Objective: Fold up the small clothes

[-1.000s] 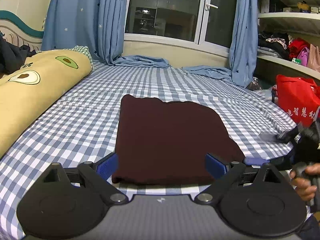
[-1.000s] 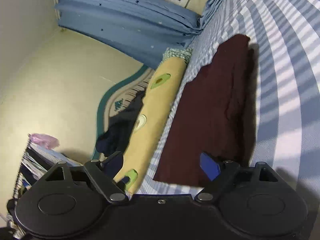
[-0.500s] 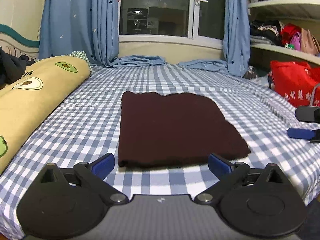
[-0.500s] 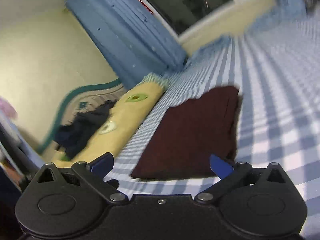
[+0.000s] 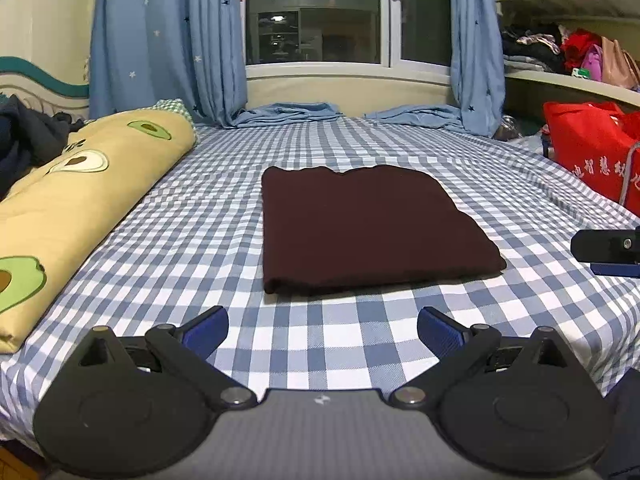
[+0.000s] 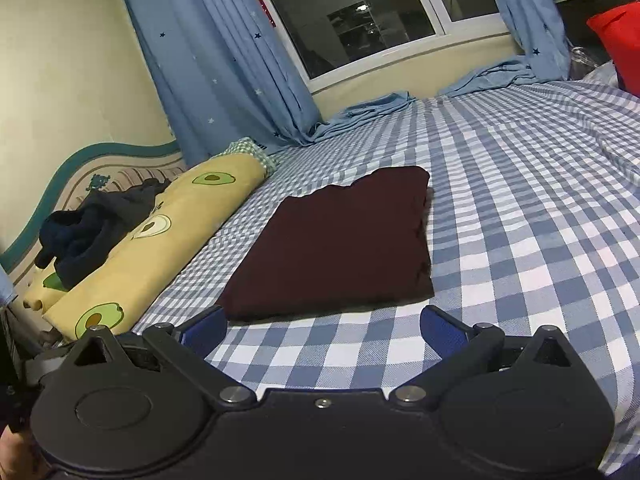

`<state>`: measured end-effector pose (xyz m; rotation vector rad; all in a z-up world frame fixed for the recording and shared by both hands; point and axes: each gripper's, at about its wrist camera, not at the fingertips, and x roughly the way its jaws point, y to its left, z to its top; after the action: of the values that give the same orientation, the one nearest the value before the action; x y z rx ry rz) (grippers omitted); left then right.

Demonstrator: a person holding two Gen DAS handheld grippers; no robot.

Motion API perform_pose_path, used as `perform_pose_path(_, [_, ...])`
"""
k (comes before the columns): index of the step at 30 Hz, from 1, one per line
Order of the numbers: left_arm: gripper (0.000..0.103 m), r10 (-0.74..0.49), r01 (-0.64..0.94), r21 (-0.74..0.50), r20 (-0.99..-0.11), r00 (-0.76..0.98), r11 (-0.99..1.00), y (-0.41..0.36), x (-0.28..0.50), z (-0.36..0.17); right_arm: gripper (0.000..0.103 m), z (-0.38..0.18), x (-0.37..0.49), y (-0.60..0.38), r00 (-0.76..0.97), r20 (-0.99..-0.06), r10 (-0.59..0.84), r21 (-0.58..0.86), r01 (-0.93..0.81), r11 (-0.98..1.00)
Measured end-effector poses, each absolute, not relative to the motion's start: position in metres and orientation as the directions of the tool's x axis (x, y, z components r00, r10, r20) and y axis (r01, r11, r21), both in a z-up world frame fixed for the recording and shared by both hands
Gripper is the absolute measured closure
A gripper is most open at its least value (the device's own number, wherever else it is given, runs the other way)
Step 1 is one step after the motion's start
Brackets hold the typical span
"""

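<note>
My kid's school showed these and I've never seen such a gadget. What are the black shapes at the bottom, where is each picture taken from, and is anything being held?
There is no robot here. A person holds a hand tool with two fingers in each hand, and a wide-angle camera on each tool looks forward along those fingers. The black shapes are the tools themselves, seen from behind.

One picture comes from the left gripper, the other from the right gripper. Both have their blue-padded fingers spread wide, having just been opening, with nothing between them. So nothing is held.

On the checked bedsheet lies a dark maroon garment, folded into a neat rectangle and touched by neither tool. Beside it is a yellow avocado-print bolster, with a red bag off the other side, under the shelves.
</note>
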<state>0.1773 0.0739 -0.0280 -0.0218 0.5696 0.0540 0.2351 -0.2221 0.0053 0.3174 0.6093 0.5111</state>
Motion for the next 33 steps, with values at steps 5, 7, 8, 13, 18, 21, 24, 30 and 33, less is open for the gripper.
perform_pose_path(5, [0.001, 0.048, -0.047, 0.014, -0.516, 0.855, 0.999, 0.069, 0.167, -0.022, 0.001, 0.013, 0.231, -0.217, 0.712, -0.476, 0.516, 0.379, -0.364, 0.851])
perform_pose_path(7, [0.001, 0.05, -0.042, 0.026, -0.509, 0.859, 0.999, 0.066, 0.163, -0.018, 0.001, 0.014, 0.229, -0.214, 0.714, -0.49, 0.501, 0.353, -0.362, 0.863])
perform_pose_path(8, [0.001, 0.051, -0.04, 0.032, -0.507, 0.86, 0.999, 0.065, 0.162, -0.016, 0.001, 0.013, 0.229, -0.212, 0.715, -0.501, 0.487, 0.336, -0.358, 0.871])
perform_pose_path(13, [0.001, 0.064, -0.041, 0.057, -0.489, 0.87, 0.998, 0.063, 0.153, -0.011, 0.001, 0.014, 0.219, -0.196, 0.736, -0.503, 0.453, 0.252, -0.376, 0.892])
perform_pose_path(18, [0.001, 0.049, -0.035, 0.038, -0.483, 0.874, 0.999, 0.065, 0.146, -0.007, 0.001, 0.02, 0.209, -0.188, 0.755, -0.477, 0.451, 0.207, -0.402, 0.892])
perform_pose_path(21, [0.001, 0.034, -0.021, 0.032, -0.47, 0.882, 0.999, 0.064, 0.144, -0.004, 0.001, 0.023, 0.209, -0.19, 0.749, -0.454, 0.483, 0.232, -0.424, 0.876])
perform_pose_path(24, [0.001, 0.02, -0.004, 0.036, -0.468, 0.883, 0.999, 0.061, 0.148, -0.004, 0.001, 0.022, 0.214, -0.19, 0.745, -0.478, 0.465, 0.23, -0.405, 0.885])
perform_pose_path(30, [0.001, -0.003, 0.025, 0.04, -0.476, 0.879, 0.999, 0.057, 0.154, -0.01, 0.001, 0.017, 0.217, -0.193, 0.737, -0.489, 0.467, 0.236, -0.404, 0.884])
perform_pose_path(33, [0.001, -0.009, 0.03, 0.035, -0.478, 0.878, 0.999, 0.058, 0.155, -0.013, 0.001, 0.016, 0.218, -0.193, 0.742, -0.49, 0.457, 0.226, -0.398, 0.889])
